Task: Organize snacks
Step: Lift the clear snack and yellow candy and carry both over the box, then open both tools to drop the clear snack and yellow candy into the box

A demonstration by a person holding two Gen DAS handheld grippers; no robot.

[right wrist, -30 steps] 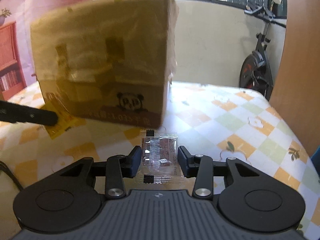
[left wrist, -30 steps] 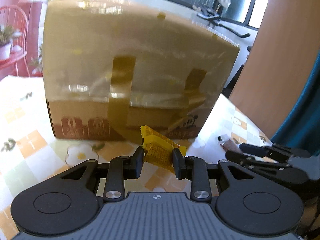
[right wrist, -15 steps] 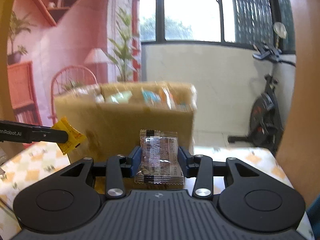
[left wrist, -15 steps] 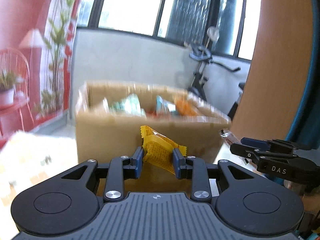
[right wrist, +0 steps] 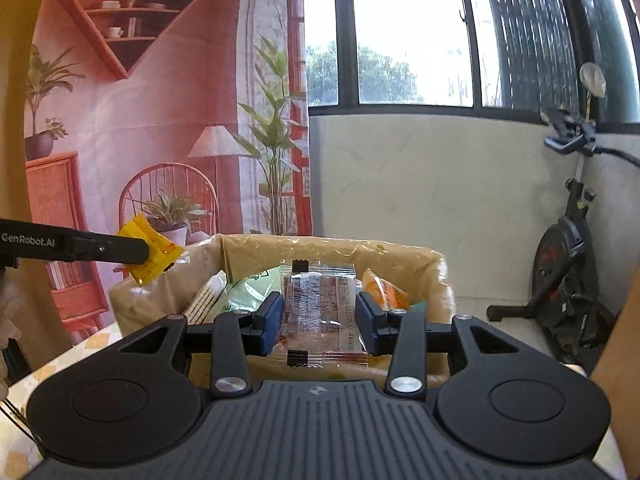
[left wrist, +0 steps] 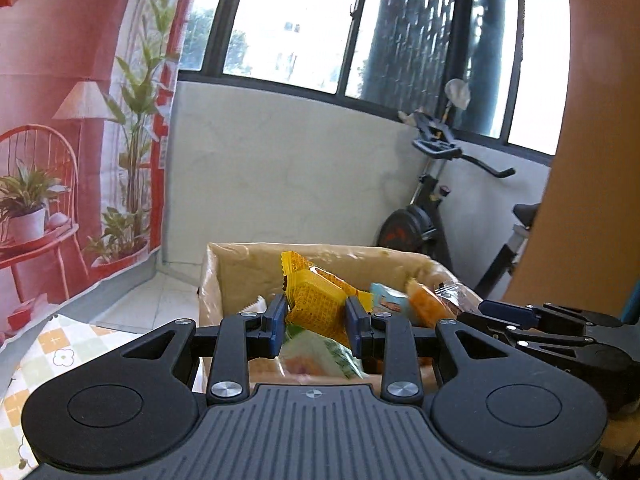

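Left wrist view: I have the yellow snack packet (left wrist: 316, 300) pinched between my left gripper (left wrist: 316, 322) fingers, held above the open cardboard box (left wrist: 228, 268), I judge so it can drop in among the snacks already there. My right gripper (right wrist: 319, 322) clamps a clear-wrapped snack (right wrist: 319, 312) by its sides, also raised at the near rim of the box, likely for the same reason. The box floor is hidden under wrappers, and my grippers' bodies cover its near wall. The checked tablecloth (left wrist: 52, 356) shows only at a corner.
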